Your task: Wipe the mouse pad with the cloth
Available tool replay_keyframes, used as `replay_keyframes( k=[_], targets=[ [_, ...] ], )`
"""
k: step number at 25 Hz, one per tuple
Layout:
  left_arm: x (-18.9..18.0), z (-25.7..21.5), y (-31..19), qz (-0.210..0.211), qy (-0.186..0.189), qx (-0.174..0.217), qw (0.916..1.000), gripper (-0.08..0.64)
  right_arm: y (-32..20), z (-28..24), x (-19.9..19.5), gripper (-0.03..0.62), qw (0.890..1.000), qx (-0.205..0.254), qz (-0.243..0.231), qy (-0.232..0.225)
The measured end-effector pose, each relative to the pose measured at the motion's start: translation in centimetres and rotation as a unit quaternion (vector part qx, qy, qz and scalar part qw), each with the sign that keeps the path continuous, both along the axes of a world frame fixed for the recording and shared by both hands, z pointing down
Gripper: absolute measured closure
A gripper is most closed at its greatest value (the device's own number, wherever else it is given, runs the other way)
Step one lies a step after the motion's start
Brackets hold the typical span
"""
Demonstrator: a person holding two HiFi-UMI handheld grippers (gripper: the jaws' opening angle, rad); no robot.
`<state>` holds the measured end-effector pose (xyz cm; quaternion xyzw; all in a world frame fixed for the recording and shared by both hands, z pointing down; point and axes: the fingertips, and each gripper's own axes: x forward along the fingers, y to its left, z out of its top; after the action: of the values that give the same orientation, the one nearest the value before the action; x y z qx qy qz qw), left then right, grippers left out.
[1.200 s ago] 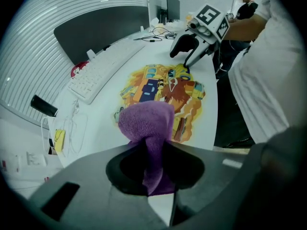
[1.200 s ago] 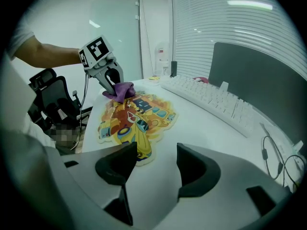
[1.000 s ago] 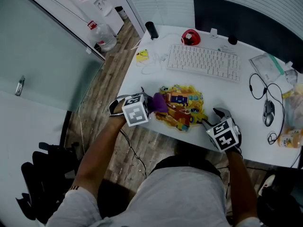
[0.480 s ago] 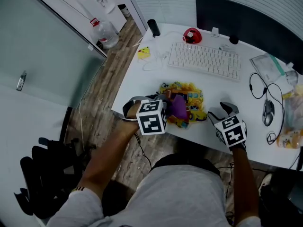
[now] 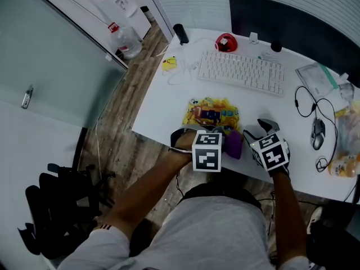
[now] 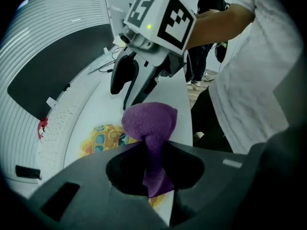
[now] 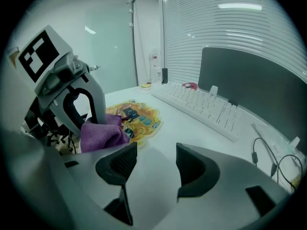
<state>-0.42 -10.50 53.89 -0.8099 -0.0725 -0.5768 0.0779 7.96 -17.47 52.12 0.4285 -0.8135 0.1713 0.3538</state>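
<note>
Head view puts your left gripper (image 5: 226, 145) low in the middle of the frame, its marker cube facing up and its jaws pinched tight on the purple cloth (image 5: 234, 144). In the left gripper view that cloth (image 6: 149, 122) is a soft, nubby terry fabric: a narrow neck is squeezed between the dark jaws, and a rounded bunch bulges out past the tips. The mouse pad (image 5: 211, 114) lies flat on the smooth white desk (image 5: 169, 106), a thin, irregularly outlined mat printed in yellow and orange with small blue blocks like a cartoon bus. The bunched cloth sits at the pad's lower right edge, close to the front edge of the desk, and most of the print stays uncovered above it. Your right gripper (image 5: 257, 129) is just to the right of the cloth. In the right gripper view its ribbed black pads (image 7: 125, 161) stand wide apart, with only bare desk between them. There the cloth (image 7: 101, 132) shows at lower left, lying against the near end of the pad (image 7: 139, 116) and just beside the left-hand pad. A white keyboard (image 5: 242, 72) lies above the mouse pad, and a dark monitor (image 5: 292, 24) fills the upper right.
</note>
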Motion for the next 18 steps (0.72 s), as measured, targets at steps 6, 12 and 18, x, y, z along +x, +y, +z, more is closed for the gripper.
replay_keyframes(
  k=[6,12,18],
  targets=[
    [0.6,1.0,0.5,0.010,-0.014,-0.007,0.9998,0.476,0.0,1.2,-0.6,0.371,1.000,-0.010,-0.007,0.009],
    [0.6,1.3,0.5,0.010,-0.018,-0.008,0.9998,0.476,0.4,1.8,-0.7,0.371,1.000,-0.019,-0.010,0.019],
    [-0.8,1.4,0.3,0.003,-0.017,-0.012,0.9998,0.476,0.4,1.8,-0.7,0.370,1.000,-0.021,-0.009,0.016]
  ],
)
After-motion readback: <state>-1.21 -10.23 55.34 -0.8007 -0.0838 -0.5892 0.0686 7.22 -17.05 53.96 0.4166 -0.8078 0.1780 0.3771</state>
